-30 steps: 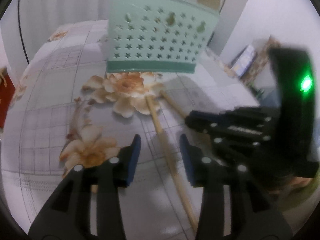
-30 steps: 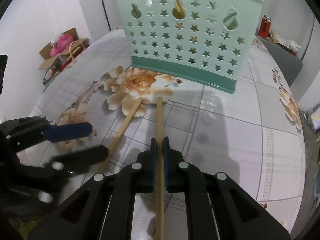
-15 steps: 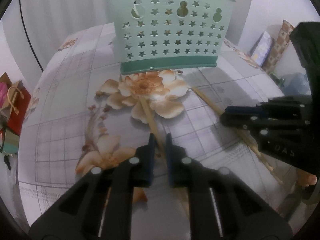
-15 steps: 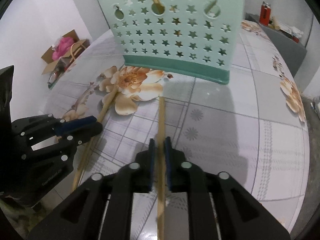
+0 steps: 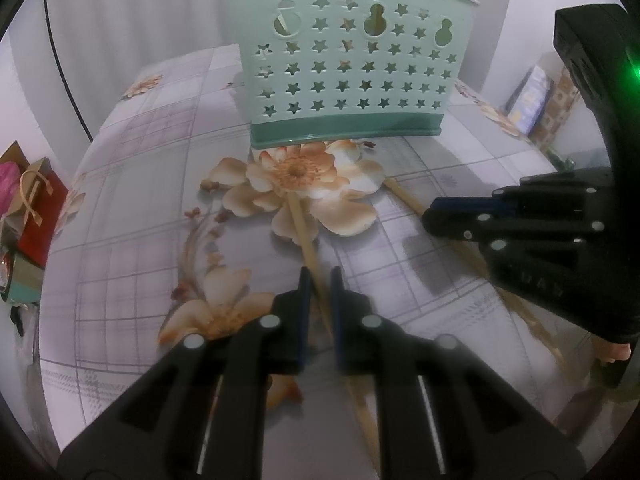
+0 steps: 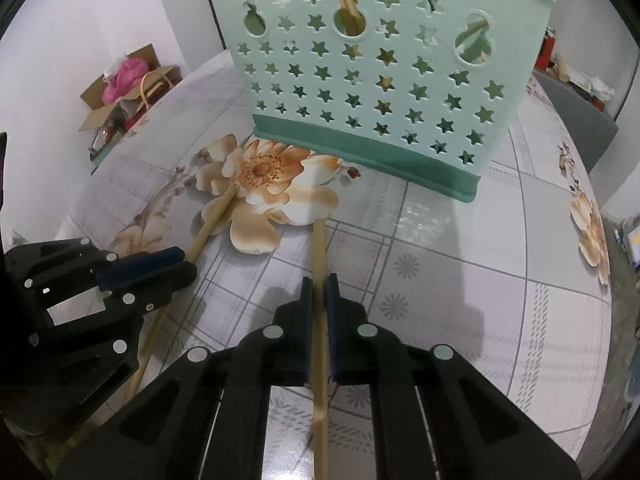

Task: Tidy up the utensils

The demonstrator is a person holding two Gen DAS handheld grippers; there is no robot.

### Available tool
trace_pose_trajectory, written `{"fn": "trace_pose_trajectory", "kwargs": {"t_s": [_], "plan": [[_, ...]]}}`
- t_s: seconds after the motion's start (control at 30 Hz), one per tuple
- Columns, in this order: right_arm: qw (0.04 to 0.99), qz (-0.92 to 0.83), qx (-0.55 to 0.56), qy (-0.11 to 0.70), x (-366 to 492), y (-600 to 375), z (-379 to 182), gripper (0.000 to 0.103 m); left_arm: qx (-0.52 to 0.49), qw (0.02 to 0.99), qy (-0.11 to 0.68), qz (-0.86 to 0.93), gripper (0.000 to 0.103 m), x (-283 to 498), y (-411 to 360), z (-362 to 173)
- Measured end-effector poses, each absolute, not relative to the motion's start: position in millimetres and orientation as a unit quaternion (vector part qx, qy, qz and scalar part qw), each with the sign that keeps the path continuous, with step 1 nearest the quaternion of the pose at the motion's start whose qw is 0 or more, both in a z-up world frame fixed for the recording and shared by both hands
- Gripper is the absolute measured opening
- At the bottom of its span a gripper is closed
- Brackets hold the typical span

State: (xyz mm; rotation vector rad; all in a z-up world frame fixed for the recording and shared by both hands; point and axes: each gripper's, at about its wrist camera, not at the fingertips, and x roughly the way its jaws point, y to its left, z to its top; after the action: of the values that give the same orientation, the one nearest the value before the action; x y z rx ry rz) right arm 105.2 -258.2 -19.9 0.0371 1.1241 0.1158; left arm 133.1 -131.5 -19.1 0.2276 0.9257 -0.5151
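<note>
**Both grippers clamped on wooden sticks before the holder**

Left wrist view: a thin, pale wooden stick (image 5: pixel 304 236) lies on the flower-patterned bench (image 5: pixel 132 216), running ahead toward the mint-green star-punched utensil holder (image 5: pixel 344 68) standing upright beyond it. The left gripper (image 5: pixel 319 292) is nearly closed, its blue pads pinching that stick. To its right the right gripper (image 5: pixel 452 210) sits over a second stick (image 5: pixel 404 196).

Right wrist view: the right gripper (image 6: pixel 319 296) is closed tight on the second stick (image 6: pixel 319 248), whose far tip stops short of the holder (image 6: pixel 380 76). To its left, the left gripper (image 6: pixel 160 266) grips the first stick (image 6: pixel 212 216).
</note>
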Motion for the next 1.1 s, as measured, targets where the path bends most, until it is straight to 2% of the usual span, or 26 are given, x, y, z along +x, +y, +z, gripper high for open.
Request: {"fn": "trace_pose_trajectory", "kwargs": {"t_s": [0.23, 0.37, 0.73, 1.1], "plan": [[0.856, 0.052, 0.053, 0.511, 98.6, -271.9, -7.5, 0.007, 0.103, 0.858, 0.439, -0.244, 0.007, 134.9, -129.7, -18.8], [0.869, 0.05, 0.086, 0.485, 90.8, -283.1, 11.8, 0.007, 0.059, 0.861, 0.433, -0.261, 0.005, 138.3, -118.7, -9.9], [0.908, 0.042, 0.12, 0.399, 68.8, -300.6, 74.3, 0.007, -0.132, 0.877, 0.331, -0.323, 0.004, 148.1, -53.2, 72.9], [0.918, 0.032, 0.132, 0.372, 61.1, -311.9, 86.5, 0.007, -0.17, 0.897, 0.187, -0.363, 0.004, 161.6, -51.3, 170.3]]}}
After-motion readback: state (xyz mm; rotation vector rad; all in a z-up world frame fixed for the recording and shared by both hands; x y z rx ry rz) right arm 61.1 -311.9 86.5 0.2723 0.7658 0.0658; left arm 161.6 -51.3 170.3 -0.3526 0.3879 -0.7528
